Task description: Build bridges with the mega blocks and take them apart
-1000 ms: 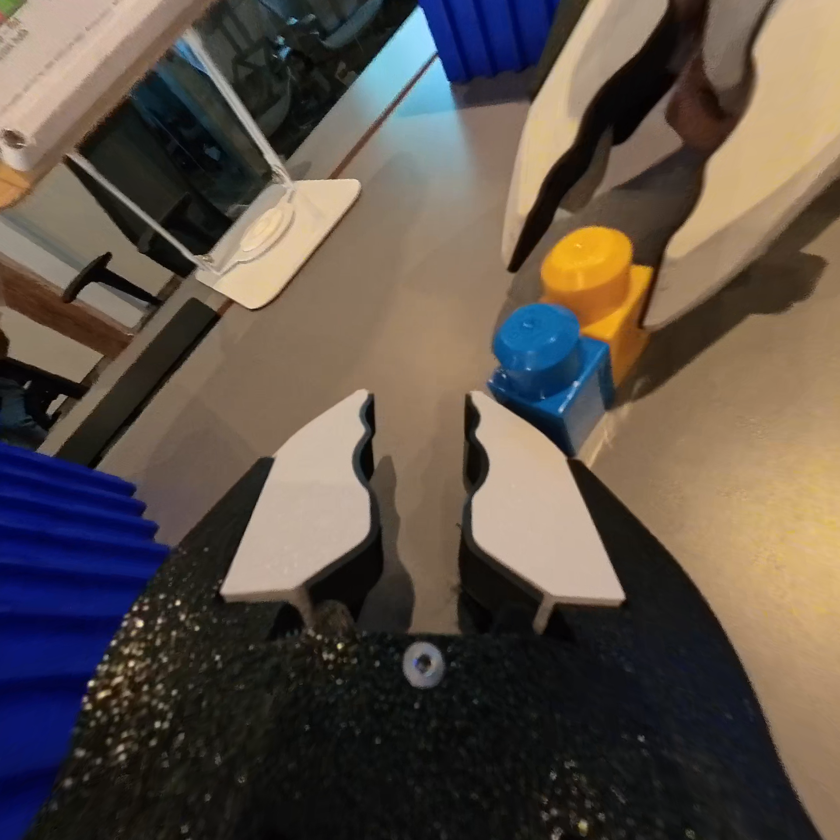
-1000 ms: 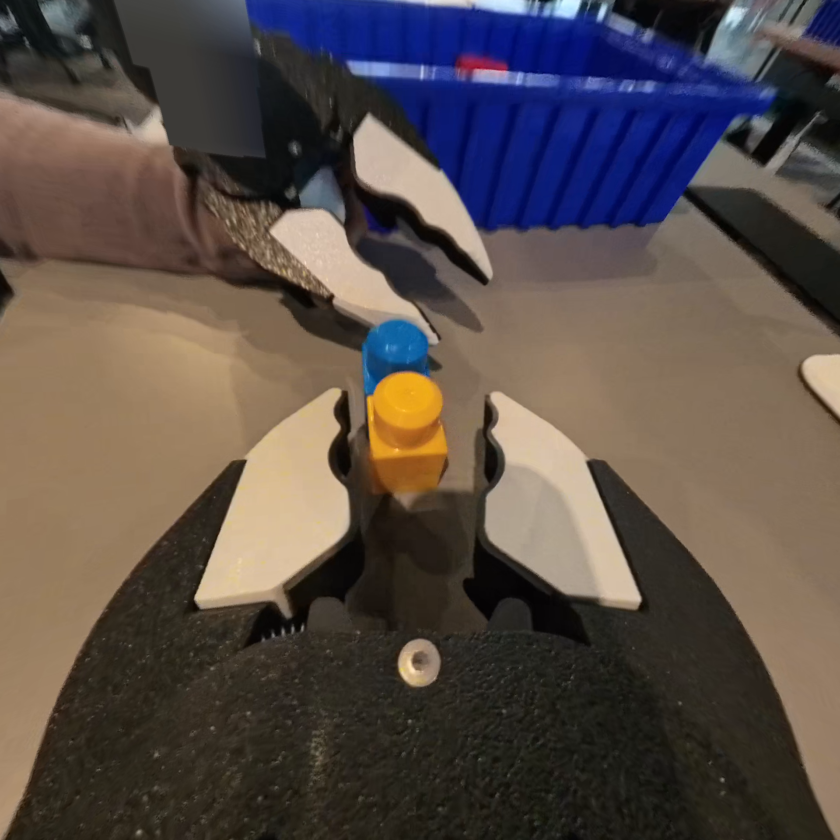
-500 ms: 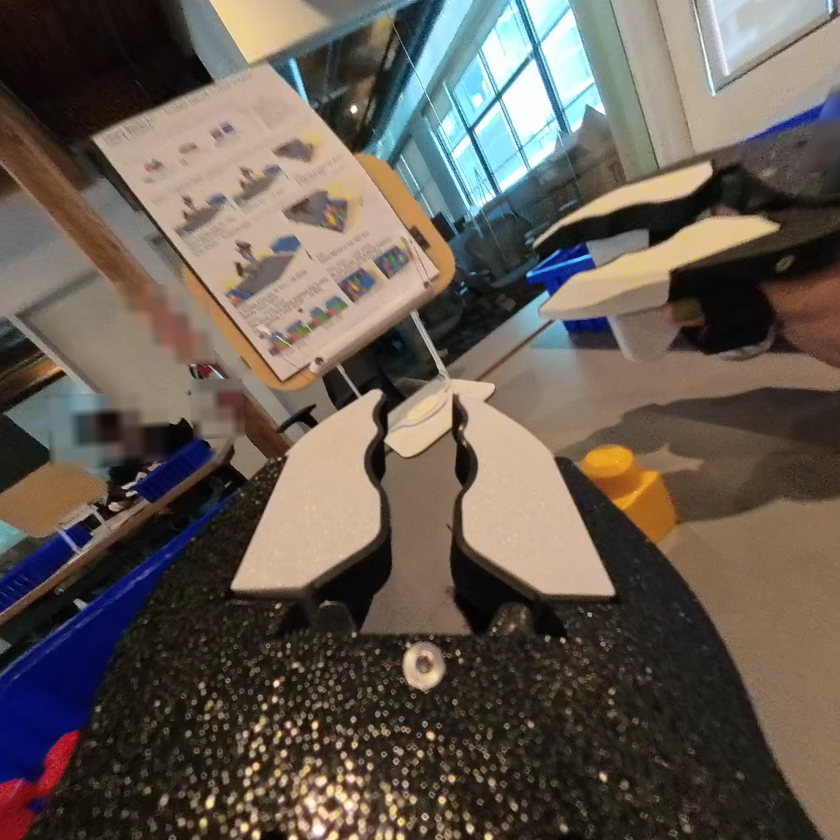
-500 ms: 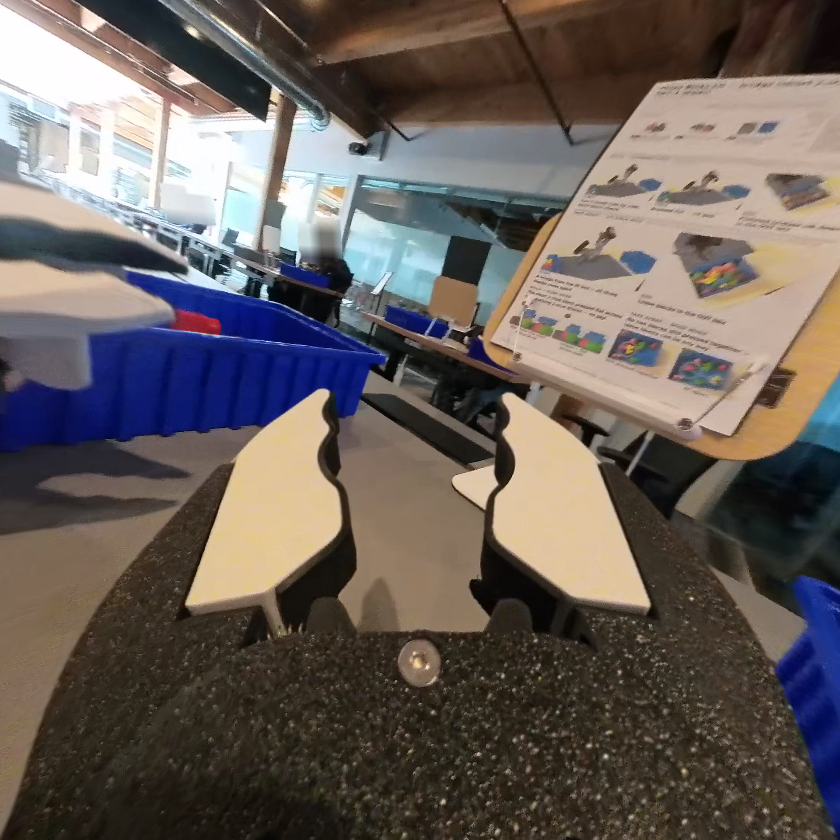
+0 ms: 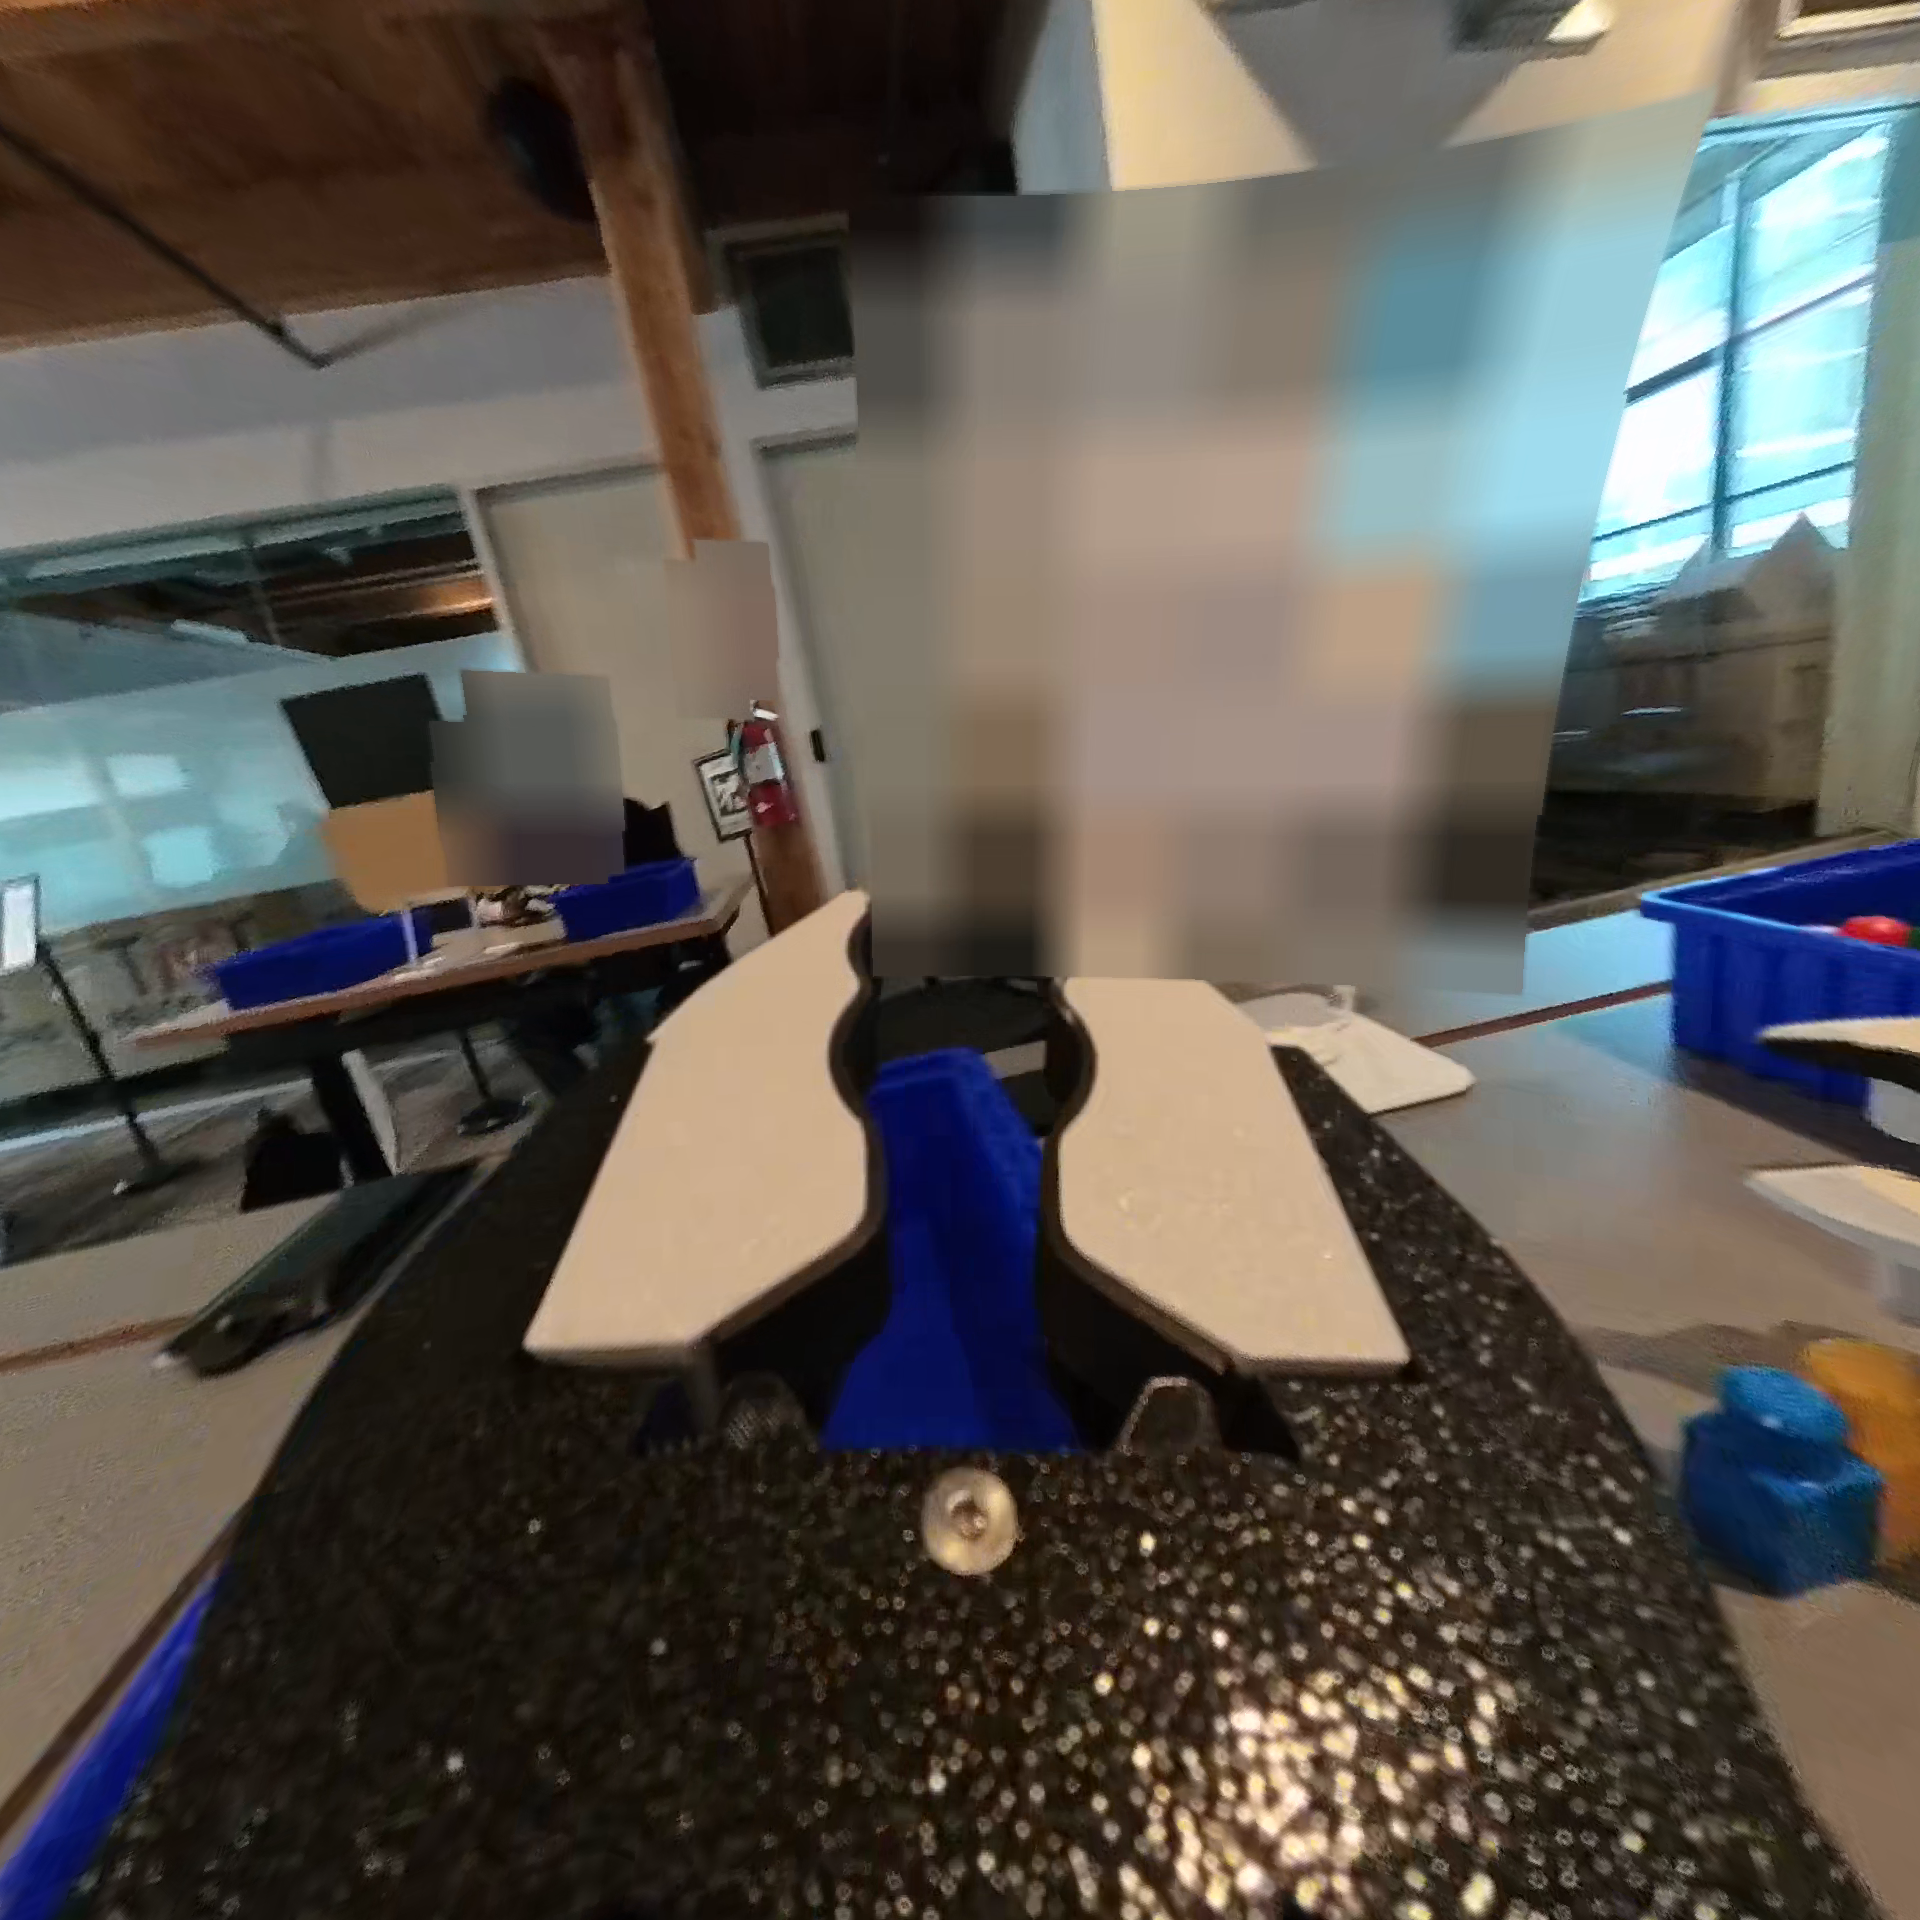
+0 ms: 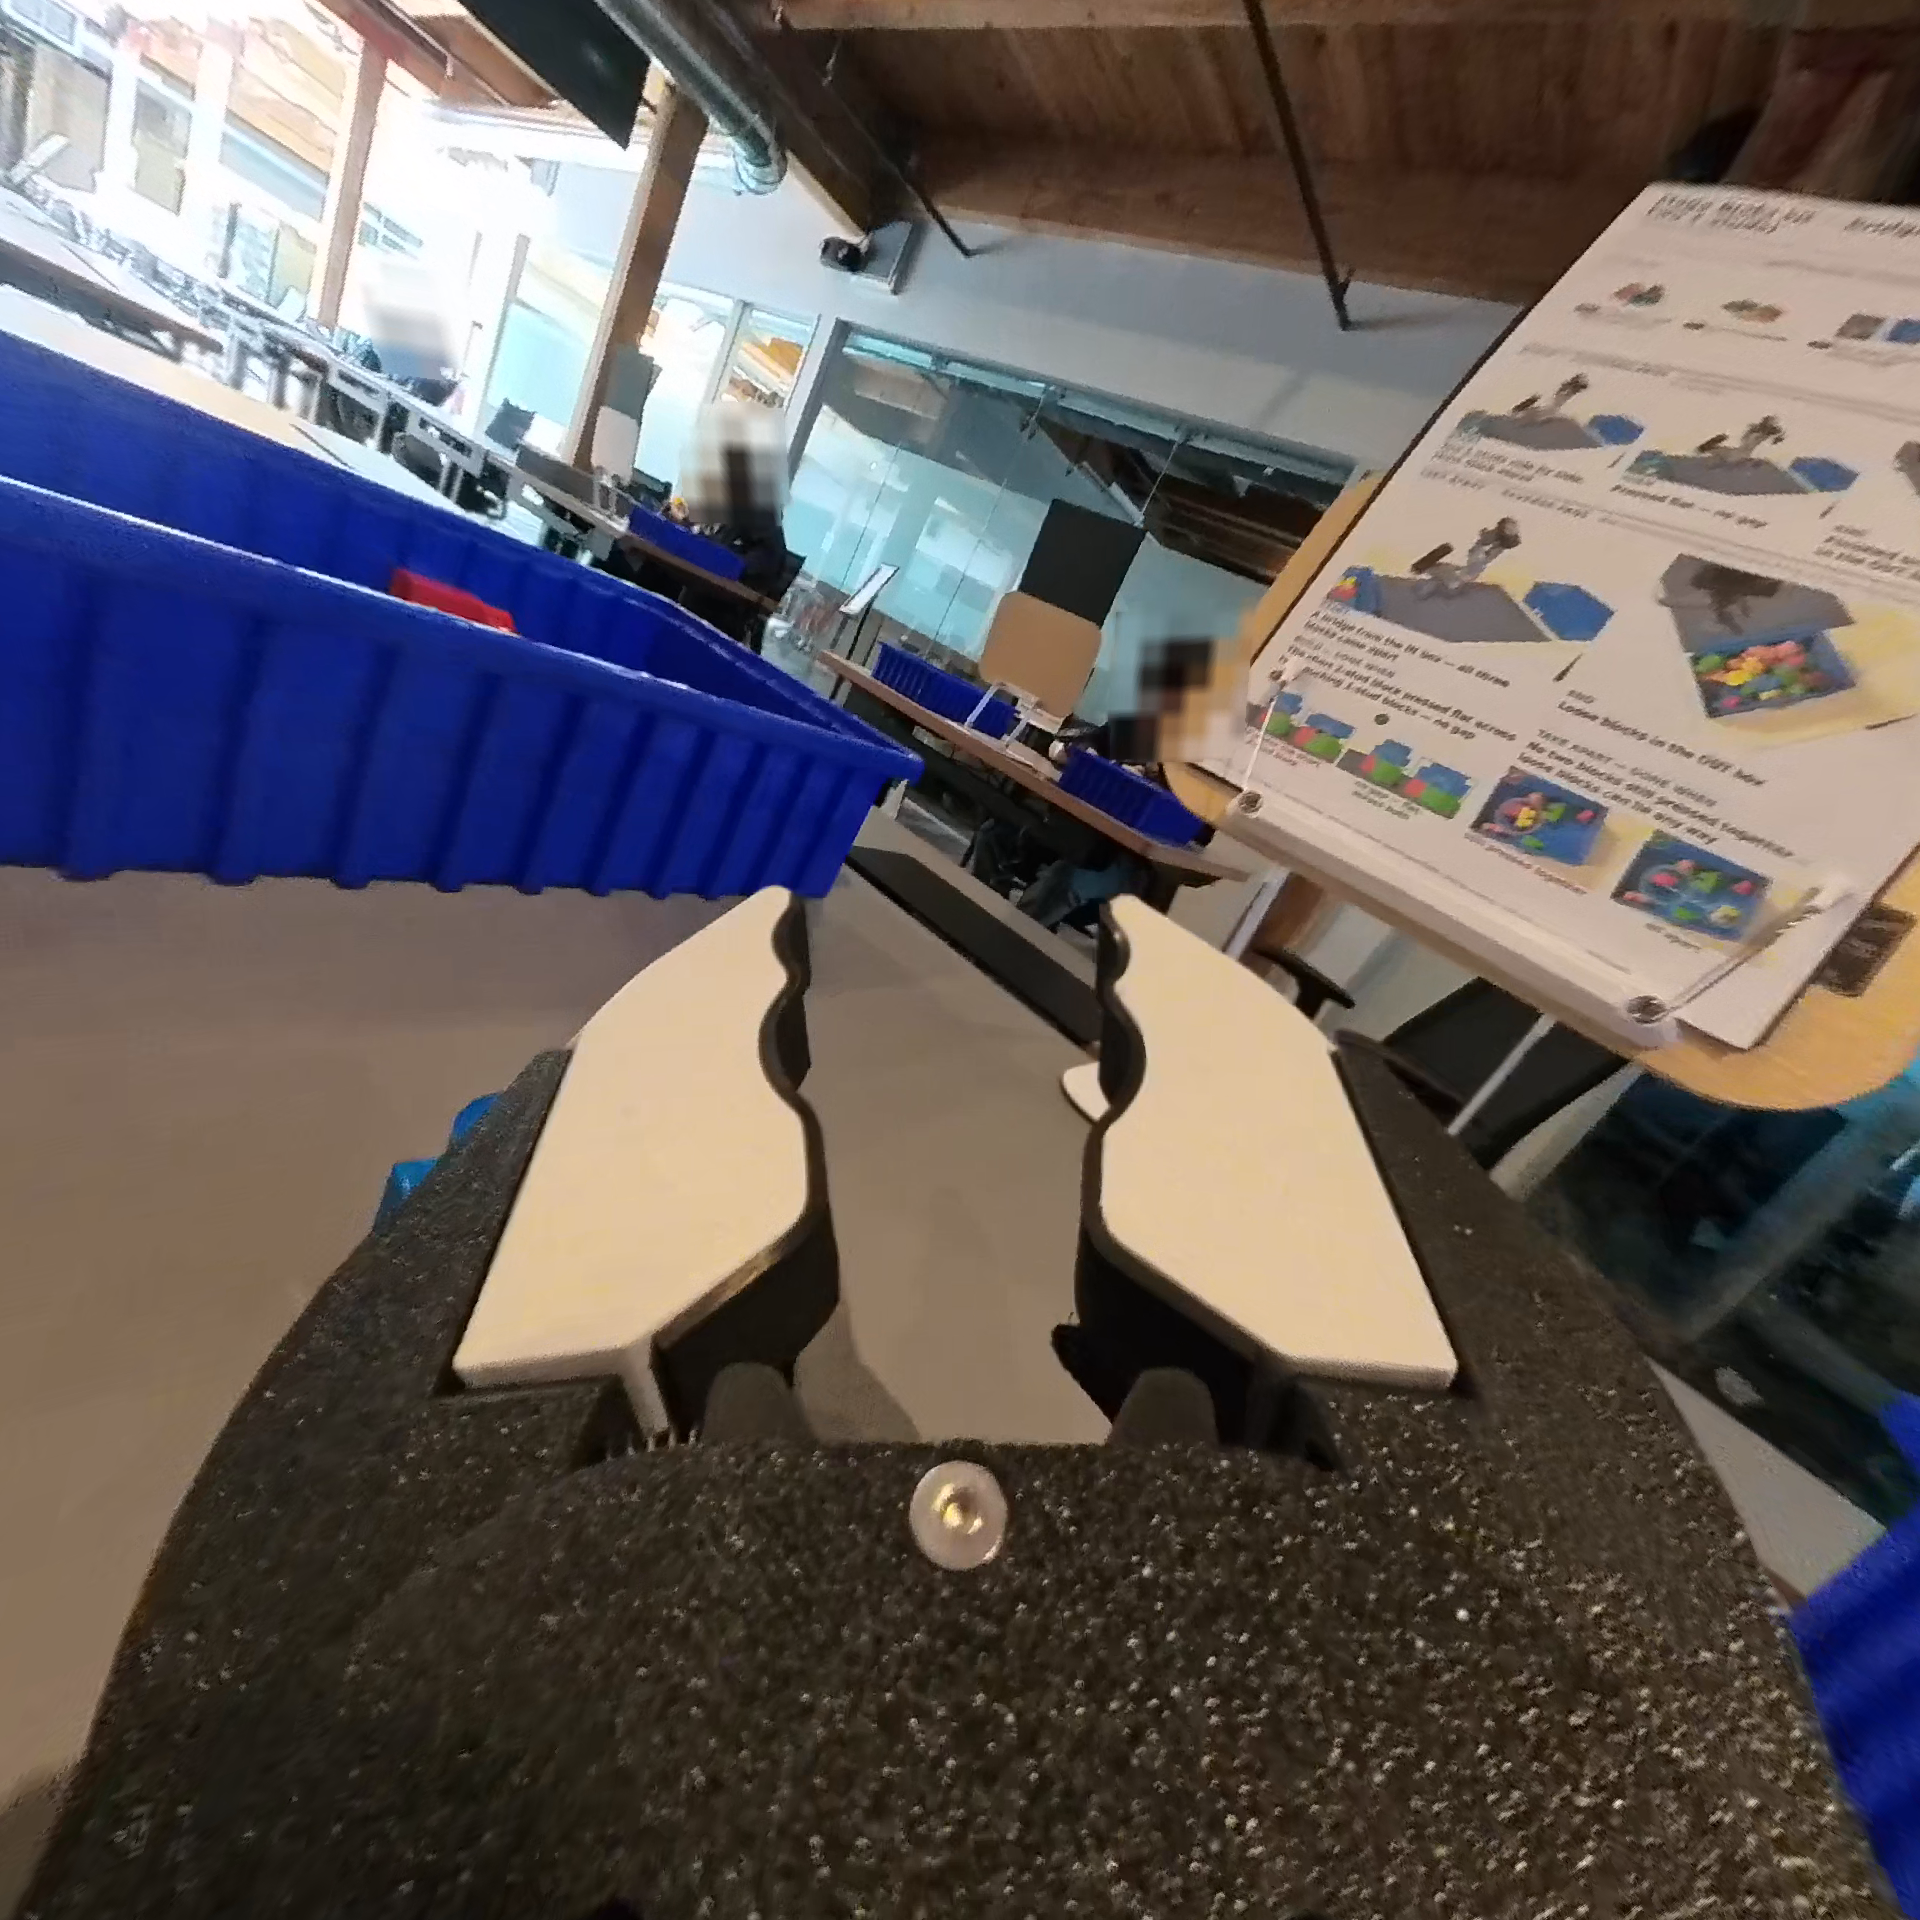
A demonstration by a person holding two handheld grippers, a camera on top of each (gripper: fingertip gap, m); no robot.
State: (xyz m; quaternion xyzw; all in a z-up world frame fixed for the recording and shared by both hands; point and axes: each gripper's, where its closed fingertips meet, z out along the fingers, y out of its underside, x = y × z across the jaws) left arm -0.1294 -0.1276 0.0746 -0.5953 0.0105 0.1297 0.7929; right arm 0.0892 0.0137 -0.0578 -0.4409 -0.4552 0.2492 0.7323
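Blocks: a blue plastic one-stud mega block touches an orange plastic one on the smooth grey tabletop, low to the right of the left gripper. Its pale flat fingers stand apart above a ribbed blue plastic bin. The right gripper, level, is parted and empty, a ribbed blue tray ahead-left.

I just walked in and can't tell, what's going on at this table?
A person holds a gripper in each hand. The left gripper and right gripper are both open, above the table, gripping no block. A blue block and a yellow block sit next to each other on it. The blue ribbed plastic between the left fingers looks like a bin below.
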